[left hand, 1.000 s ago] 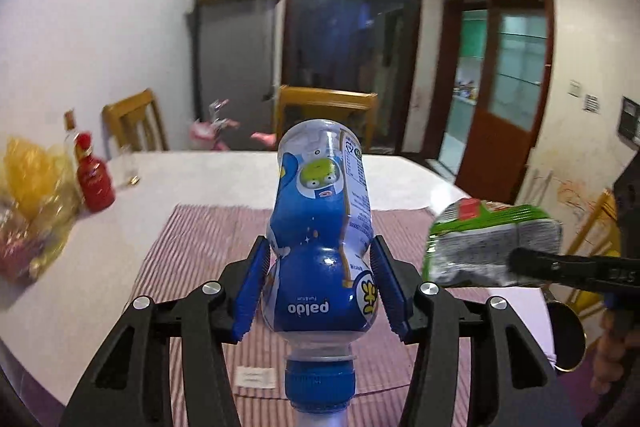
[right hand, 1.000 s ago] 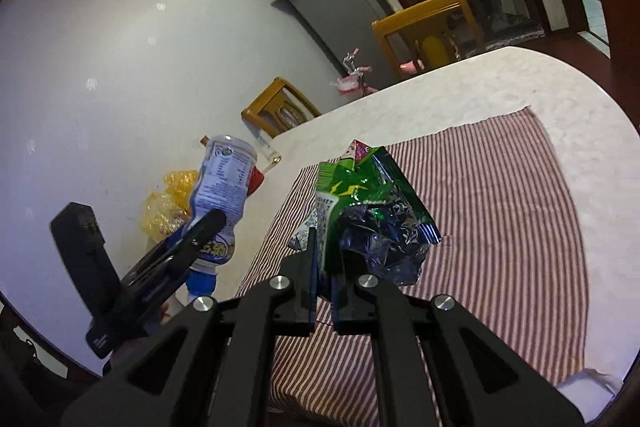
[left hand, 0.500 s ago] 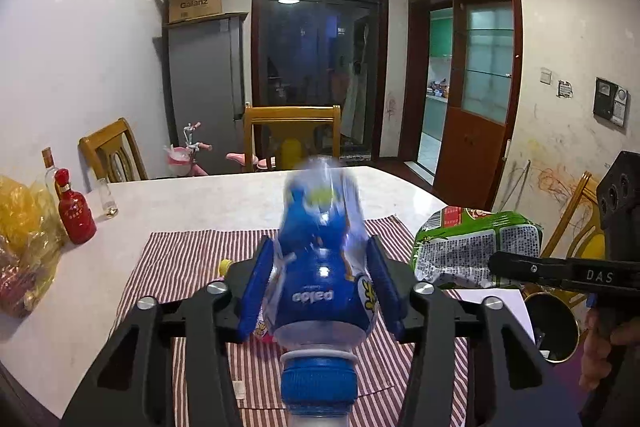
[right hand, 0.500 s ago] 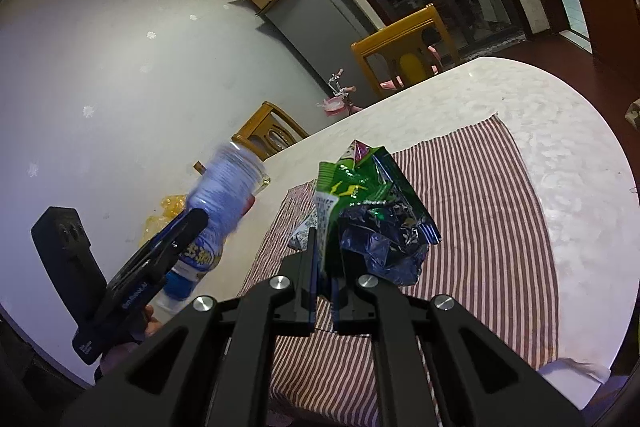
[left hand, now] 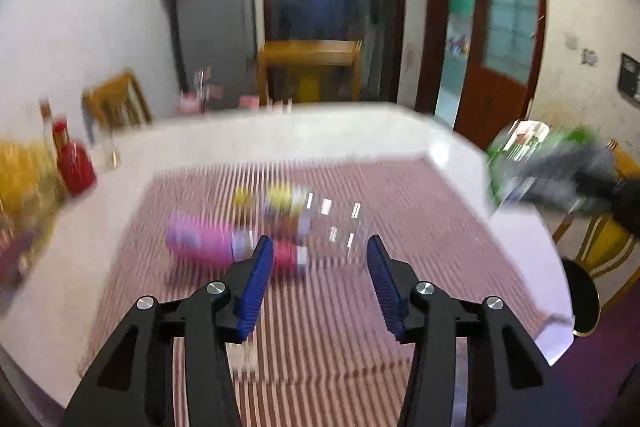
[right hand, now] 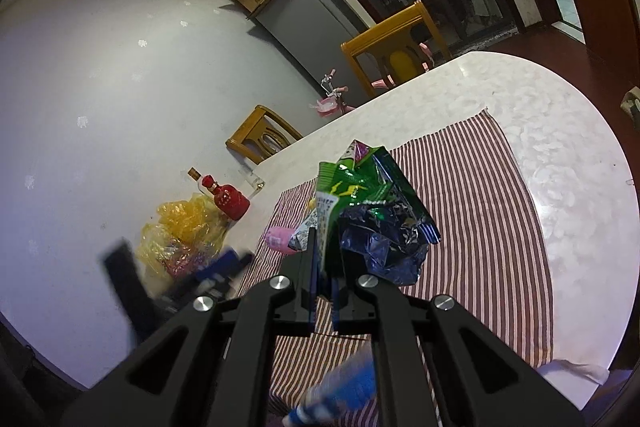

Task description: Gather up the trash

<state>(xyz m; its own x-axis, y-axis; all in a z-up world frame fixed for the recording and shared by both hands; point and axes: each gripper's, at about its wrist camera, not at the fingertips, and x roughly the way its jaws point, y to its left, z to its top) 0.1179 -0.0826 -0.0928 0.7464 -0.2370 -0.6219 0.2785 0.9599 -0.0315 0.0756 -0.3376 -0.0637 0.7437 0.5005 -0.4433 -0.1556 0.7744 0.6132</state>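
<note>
My left gripper is empty and its jaws are opening, with nothing between the blue pads. It points down at the striped mat. Just beyond it lie a pink bottle and a clear bottle with a yellow label, both blurred. My right gripper is shut on a crumpled green and blue wrapper, held above the mat. A blurred blue and white bottle shows low in the right wrist view, under the right gripper near the mat's front edge. The left gripper is a blur at the left there.
A red bottle, a small glass and a yellow plastic bag stand at the table's left side. Wooden chairs line the far edge. The white table curves off to the right of the mat.
The blue bottle has left the left gripper, which is now empty and has dipped toward the mat. The bottle now appears low near the front edge. The right gripper keeps its wrapper.
</note>
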